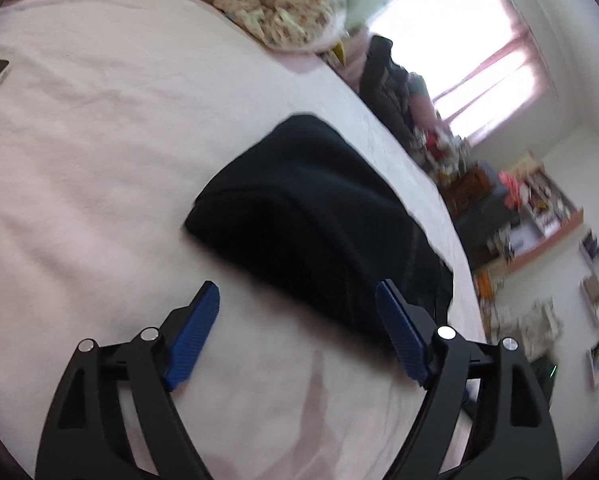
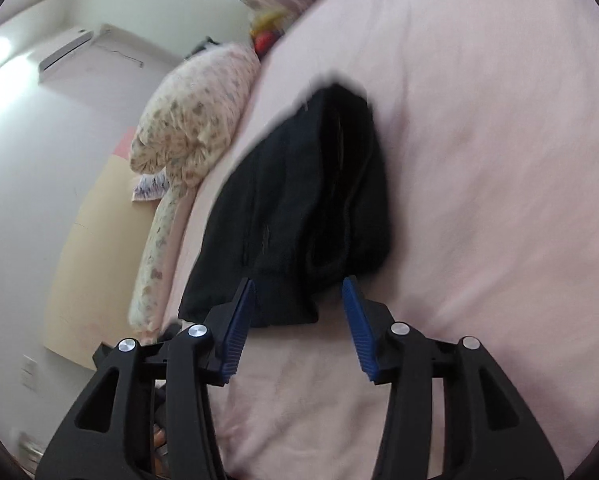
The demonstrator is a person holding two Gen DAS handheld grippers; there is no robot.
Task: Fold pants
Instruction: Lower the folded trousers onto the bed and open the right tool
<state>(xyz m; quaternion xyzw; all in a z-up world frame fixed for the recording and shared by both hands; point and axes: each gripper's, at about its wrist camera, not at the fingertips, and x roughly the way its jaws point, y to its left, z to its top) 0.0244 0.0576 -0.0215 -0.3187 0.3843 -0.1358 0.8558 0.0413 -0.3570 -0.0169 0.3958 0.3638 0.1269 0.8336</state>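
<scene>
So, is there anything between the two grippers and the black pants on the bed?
Nothing visible. The left gripper and right gripper are both open, with only bare pink bedsheet before the folded black pants. The floral pillow lies off to the side.

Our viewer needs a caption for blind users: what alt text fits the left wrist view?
Folded black pants lie on a pink bedsheet, ahead of the open, empty left gripper. A floral pillow sits at the far edge, beside a bright window.
</scene>
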